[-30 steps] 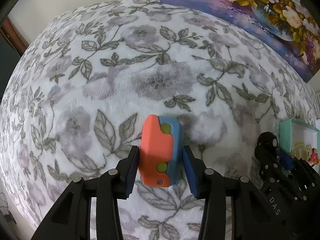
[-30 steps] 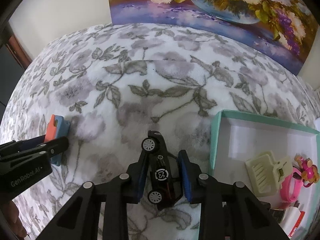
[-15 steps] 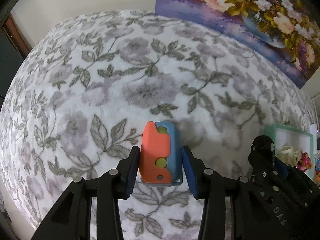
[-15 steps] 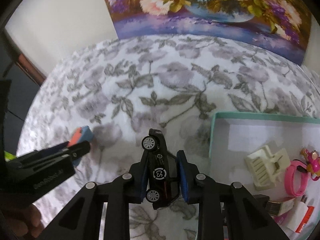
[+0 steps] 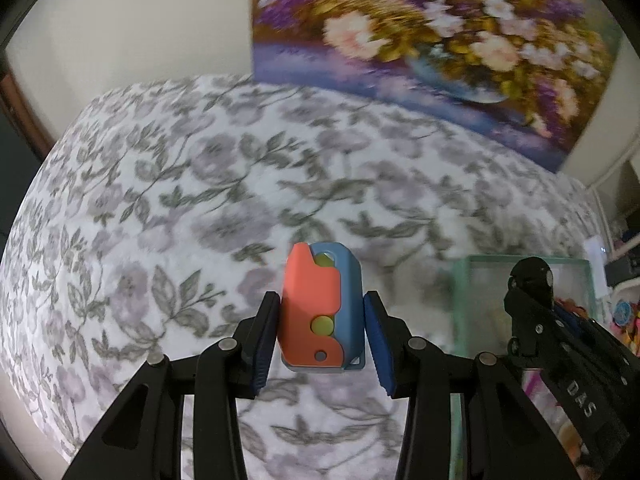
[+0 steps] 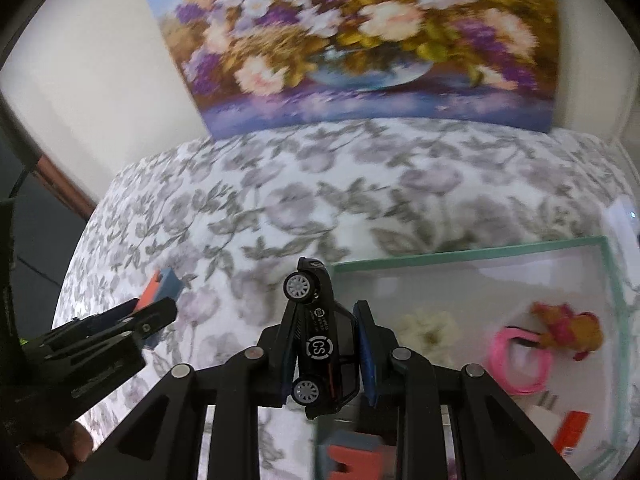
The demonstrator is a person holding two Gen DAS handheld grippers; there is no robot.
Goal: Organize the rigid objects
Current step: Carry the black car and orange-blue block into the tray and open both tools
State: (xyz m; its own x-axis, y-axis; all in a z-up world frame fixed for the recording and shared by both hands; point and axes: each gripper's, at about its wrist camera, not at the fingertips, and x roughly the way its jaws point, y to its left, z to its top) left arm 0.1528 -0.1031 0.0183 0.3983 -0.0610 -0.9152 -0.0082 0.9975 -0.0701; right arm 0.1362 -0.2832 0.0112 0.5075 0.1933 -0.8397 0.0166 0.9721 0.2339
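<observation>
My left gripper (image 5: 320, 328) is shut on an orange and blue block toy (image 5: 320, 308) with yellow dots, held above the flowered blanket (image 5: 180, 200). My right gripper (image 6: 326, 354) is shut on a black toy car (image 6: 320, 340), held on its side over the left edge of the teal-rimmed white tray (image 6: 460, 254). The right gripper also shows at the right of the left wrist view (image 5: 536, 320), and the left gripper with its toy at the left of the right wrist view (image 6: 148, 316).
The tray holds a cream clip (image 6: 428, 328), a pink band (image 6: 520, 364), a small pink and yellow figure (image 6: 568, 330) and an orange and white item (image 6: 572, 436). A flower painting (image 6: 360, 40) leans on the wall behind the bed.
Both grippers have lifted and tilted up with their toys, so more wall and painting show. The right gripper with the car has moved right, over the tray's edge.
</observation>
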